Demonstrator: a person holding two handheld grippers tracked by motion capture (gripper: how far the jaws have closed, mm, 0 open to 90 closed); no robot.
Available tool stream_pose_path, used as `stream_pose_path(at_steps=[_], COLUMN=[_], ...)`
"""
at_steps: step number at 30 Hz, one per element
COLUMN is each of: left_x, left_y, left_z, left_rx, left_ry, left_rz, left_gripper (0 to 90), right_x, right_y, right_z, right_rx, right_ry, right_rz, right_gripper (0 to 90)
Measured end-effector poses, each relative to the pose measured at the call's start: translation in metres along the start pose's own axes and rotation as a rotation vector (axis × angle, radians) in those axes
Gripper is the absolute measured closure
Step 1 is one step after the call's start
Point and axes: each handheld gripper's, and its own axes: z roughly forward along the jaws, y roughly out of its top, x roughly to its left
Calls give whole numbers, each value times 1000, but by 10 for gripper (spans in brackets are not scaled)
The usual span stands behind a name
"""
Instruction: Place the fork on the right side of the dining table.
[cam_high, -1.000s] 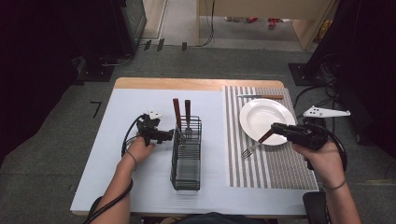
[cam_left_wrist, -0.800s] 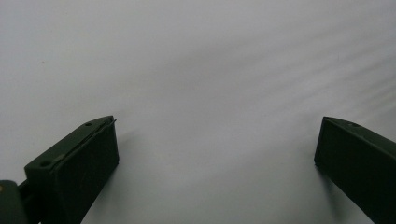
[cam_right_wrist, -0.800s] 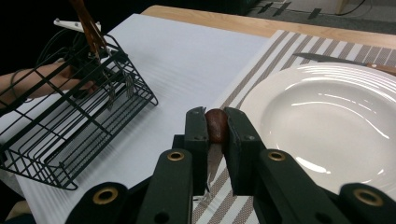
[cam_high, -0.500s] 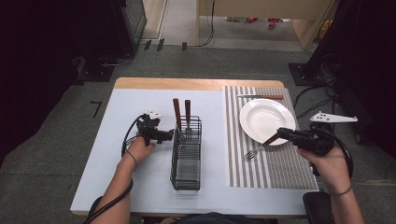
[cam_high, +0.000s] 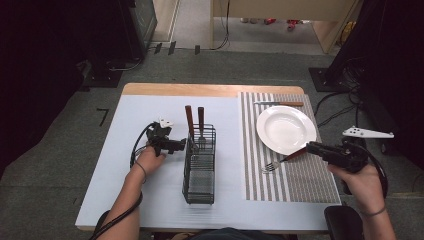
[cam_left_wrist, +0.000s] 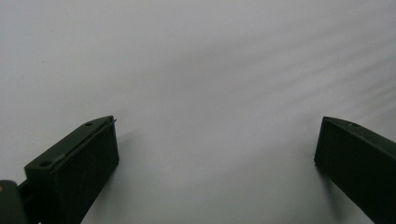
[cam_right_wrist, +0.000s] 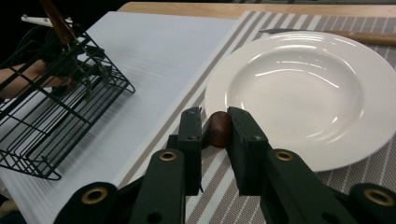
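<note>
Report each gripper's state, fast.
Left gripper: open, holding nothing.
Right gripper: shut on the fork's wooden handle.

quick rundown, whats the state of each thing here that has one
left gripper: open, holding nothing, over bare table
right gripper: shut on fork handle
fork: lying on the striped mat beside the plate, handle clamped
plate: upright, empty
wire caddy: standing, two wooden-handled utensils in its far end
knife: lying flat beyond the plate
</note>
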Motion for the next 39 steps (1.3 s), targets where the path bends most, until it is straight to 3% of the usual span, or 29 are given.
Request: stream_pose_path(at_steps=[7, 15, 25, 39], left_x=[0, 0, 0, 0], left_y=[0, 0, 0, 0], left_z=[0, 0, 0, 0], left_rx=[0, 0, 0, 0], left_ry=[0, 0, 0, 0], left_rz=[0, 0, 0, 0], left_gripper=[0, 0, 0, 0], right_x=[-10, -30, -46, -58], right_y=[-7, -20, -35, -47], right_z=[-3, -3, 1, 6], right_rx=[19, 44, 67, 49], right_ry=[-25, -47, -66, -68], right_rz=[19, 90, 125, 109], right_gripper=[743, 721, 686, 650])
